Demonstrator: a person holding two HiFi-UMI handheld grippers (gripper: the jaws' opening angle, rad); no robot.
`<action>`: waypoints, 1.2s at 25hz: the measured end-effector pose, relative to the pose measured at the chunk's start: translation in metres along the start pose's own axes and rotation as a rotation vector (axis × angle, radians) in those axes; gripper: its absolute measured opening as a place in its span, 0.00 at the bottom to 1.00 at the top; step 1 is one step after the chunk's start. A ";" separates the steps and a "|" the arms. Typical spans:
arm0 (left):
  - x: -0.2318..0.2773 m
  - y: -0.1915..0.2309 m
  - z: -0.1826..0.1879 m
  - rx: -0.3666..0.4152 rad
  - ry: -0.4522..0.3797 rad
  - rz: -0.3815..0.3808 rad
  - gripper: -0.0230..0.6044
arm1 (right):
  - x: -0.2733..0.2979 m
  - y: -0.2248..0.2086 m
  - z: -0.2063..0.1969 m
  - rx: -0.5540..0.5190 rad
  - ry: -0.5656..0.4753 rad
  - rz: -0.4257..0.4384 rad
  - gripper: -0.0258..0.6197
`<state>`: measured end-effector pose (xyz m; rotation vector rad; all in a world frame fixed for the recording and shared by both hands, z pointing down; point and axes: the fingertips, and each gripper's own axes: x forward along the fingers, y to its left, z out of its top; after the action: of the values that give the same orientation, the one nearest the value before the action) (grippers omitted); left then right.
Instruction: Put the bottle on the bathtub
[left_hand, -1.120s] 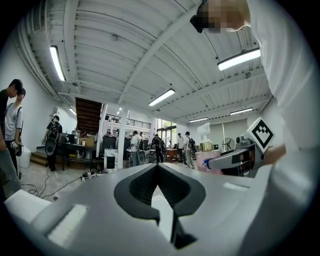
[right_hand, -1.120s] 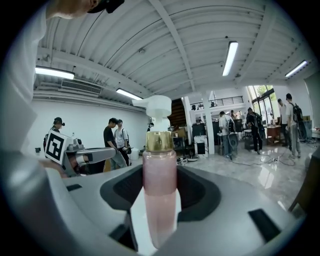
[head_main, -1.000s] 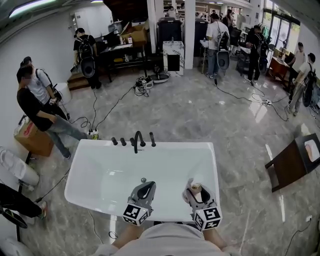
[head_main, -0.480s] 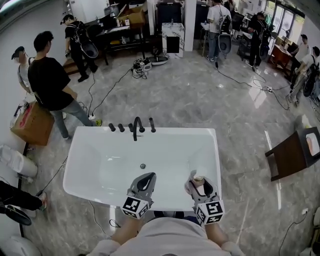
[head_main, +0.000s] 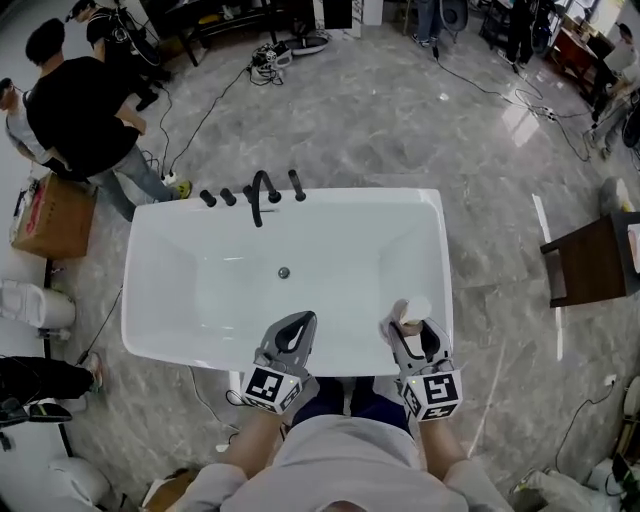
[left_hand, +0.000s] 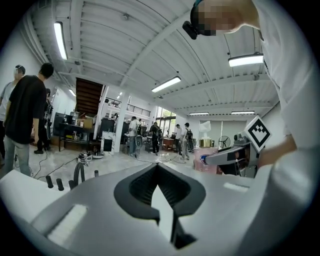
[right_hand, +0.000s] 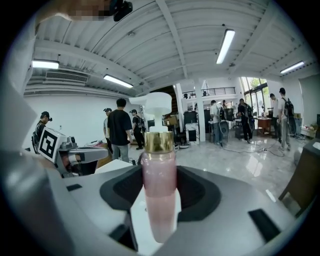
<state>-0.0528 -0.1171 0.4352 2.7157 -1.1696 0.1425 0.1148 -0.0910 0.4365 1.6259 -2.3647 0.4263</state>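
Note:
A white bathtub (head_main: 444, 250) fills the middle of the head view, with a black faucet (head_main: 262, 192) on its far rim. My right gripper (head_main: 411, 324) hangs over the near right corner of the tub, shut on a pink bottle (right_hand: 159, 192) with a gold collar and a white pump top (head_main: 414, 309). The bottle stands upright between the jaws in the right gripper view. My left gripper (head_main: 298, 326) hovers over the near rim, shut with nothing in it. In the left gripper view its jaw tips meet (left_hand: 157, 169), and the pink bottle (left_hand: 204, 161) shows off to the right.
A dark brown table (head_main: 592, 268) stands to the right of the tub. At the left are a cardboard box (head_main: 45, 215), a person in black (head_main: 78, 112) and a white cylinder (head_main: 35, 305). Cables run across the marble floor behind the tub.
The head view has tipped down and drawn nearer to the tub. Both grippers stay by the near rim, the right still holding the bottle. The person in black has walked along the left side.

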 end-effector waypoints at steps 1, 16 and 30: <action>0.003 -0.003 -0.003 -0.004 0.008 -0.009 0.03 | 0.000 -0.004 -0.004 0.005 0.008 -0.011 0.37; 0.055 0.000 -0.098 -0.070 0.096 -0.051 0.03 | 0.055 -0.024 -0.108 0.070 0.124 -0.033 0.36; 0.072 0.026 -0.218 -0.161 0.150 -0.007 0.03 | 0.103 -0.024 -0.215 0.050 0.224 0.002 0.36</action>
<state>-0.0257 -0.1418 0.6633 2.5215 -1.0800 0.2365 0.1075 -0.1089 0.6757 1.5095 -2.2057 0.6372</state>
